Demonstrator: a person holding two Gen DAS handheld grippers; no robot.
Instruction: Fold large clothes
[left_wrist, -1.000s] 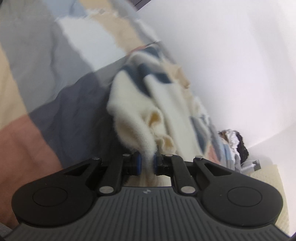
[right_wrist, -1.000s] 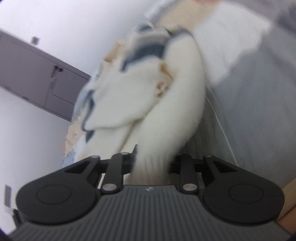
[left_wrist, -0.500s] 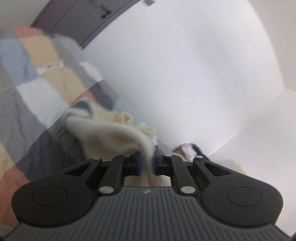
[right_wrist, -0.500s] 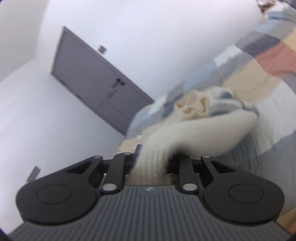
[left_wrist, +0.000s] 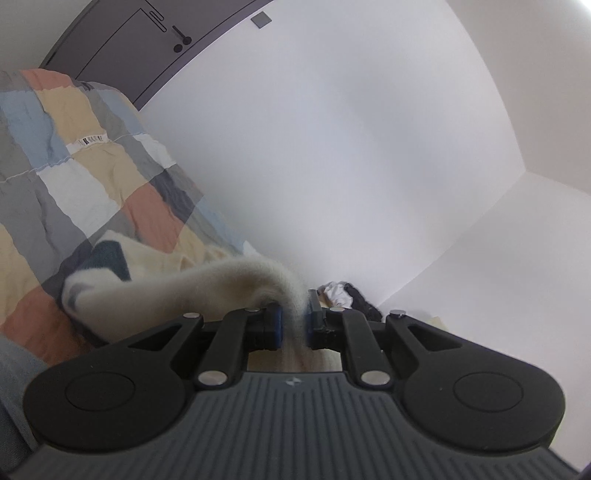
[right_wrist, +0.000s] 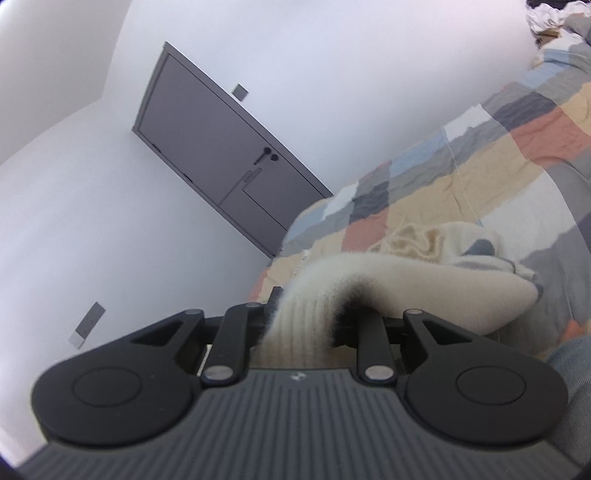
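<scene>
Lifting: cream sweater (left_wrist: 207, 284) half raised off the quilted bed (left_wrist: 74, 184), to spread it for folding
Left hand-held gripper (left_wrist: 294, 325): clamped on a fuzzy edge
Right hand-held gripper (right_wrist: 301, 325): pinching the ribbed cuff

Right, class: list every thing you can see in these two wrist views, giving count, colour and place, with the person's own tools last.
fluffy sweater: one, cream with dark blue patches, lying on the quilt, two parts lifted.
patchwork quilt: one, grey, tan, salmon, blue and white, covering the bed.
door: one, grey, in the white wall.
clothes pile: one, white and black, by the far corner.
left gripper: black, clamped on the sweater.
right gripper: black, clamped on a ribbed cuff.
</scene>
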